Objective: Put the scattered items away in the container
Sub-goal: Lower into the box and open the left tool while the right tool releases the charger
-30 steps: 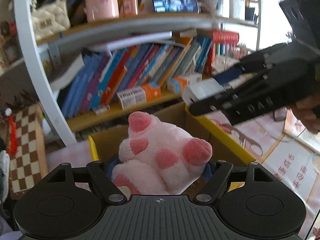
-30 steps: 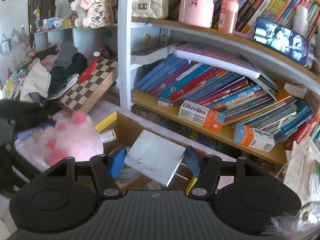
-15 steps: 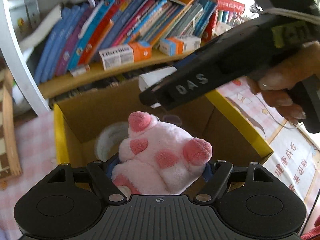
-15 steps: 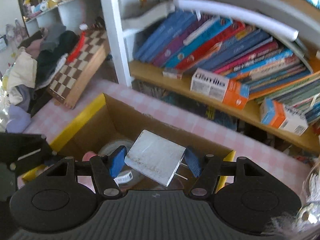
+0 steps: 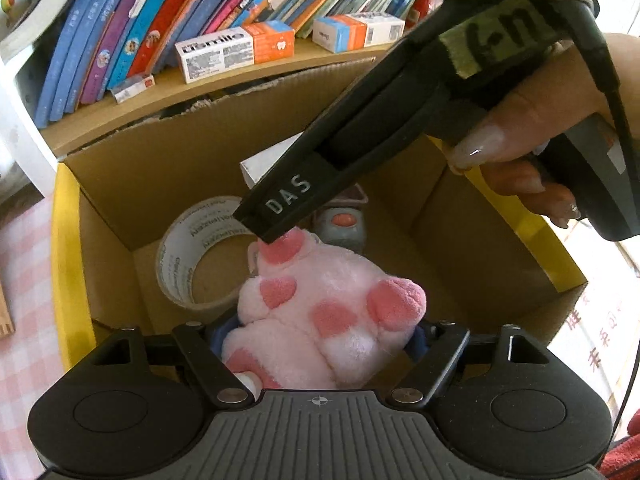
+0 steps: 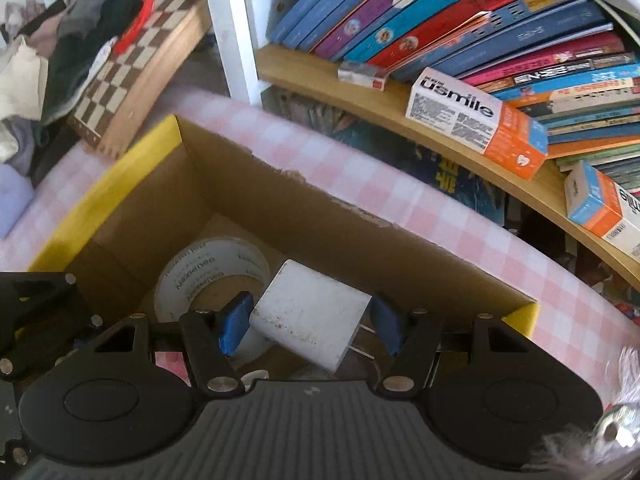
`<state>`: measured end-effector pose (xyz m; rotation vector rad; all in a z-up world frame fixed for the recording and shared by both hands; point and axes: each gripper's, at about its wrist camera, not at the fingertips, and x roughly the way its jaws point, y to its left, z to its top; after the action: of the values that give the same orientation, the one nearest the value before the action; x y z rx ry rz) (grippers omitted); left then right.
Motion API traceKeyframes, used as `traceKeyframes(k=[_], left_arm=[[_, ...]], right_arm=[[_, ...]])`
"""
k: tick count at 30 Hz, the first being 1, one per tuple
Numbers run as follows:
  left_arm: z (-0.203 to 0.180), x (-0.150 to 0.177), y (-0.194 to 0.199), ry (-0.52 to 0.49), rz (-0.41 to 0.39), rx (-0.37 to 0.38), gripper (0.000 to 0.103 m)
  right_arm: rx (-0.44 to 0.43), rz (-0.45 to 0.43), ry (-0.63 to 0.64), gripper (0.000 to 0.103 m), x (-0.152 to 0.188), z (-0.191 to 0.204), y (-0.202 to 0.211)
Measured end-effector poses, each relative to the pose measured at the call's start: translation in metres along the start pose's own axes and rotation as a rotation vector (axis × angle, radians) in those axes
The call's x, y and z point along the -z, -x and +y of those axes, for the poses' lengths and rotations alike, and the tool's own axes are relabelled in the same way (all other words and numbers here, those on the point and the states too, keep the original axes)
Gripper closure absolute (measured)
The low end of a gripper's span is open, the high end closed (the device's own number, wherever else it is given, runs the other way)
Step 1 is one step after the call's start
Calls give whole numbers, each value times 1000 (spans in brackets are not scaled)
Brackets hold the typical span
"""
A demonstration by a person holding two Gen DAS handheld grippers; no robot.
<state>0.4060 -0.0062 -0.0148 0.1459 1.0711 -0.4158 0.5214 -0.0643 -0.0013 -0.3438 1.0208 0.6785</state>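
A pink plush toy (image 5: pixel 328 304) sits between the blue pads of my left gripper (image 5: pixel 320 338), low over the open cardboard box (image 5: pixel 70 260). The jaws are opening, and the pads still touch the toy. My right gripper (image 6: pixel 310 322) is shut on a white plug adapter (image 6: pixel 308 308) with its prongs to the right, above the box (image 6: pixel 104 184) interior. In the left wrist view a right gripper finger (image 5: pixel 288 204) crosses just over the plush, with the adapter (image 5: pixel 262 164) behind it. A tape roll (image 5: pixel 188 256) and a grey gadget (image 5: pixel 342 224) lie inside the box.
A bookshelf (image 6: pixel 460 148) with books and toothpaste cartons stands right behind the box. A chessboard (image 6: pixel 132 80) and a clothes pile (image 6: pixel 60 40) are at the far left. The box rests on a pink checked cloth (image 6: pixel 400 196). A person's hand (image 5: pixel 560 128) holds the right gripper.
Both grippers have sunk and tilted downward over the box, each still carrying its item. The upper shelves have slid out of view and the box interior now fills both views.
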Motion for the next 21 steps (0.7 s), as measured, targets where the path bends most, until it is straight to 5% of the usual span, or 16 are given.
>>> traceKeyframes(k=[9, 21], left_arm=[[1, -3, 5, 5, -28, 12, 11], [5, -5, 32, 18, -122, -11, 11]], right_arm=[[12, 23, -20, 41, -3, -11, -14], [-14, -4, -89, 39, -1, -17, -7]])
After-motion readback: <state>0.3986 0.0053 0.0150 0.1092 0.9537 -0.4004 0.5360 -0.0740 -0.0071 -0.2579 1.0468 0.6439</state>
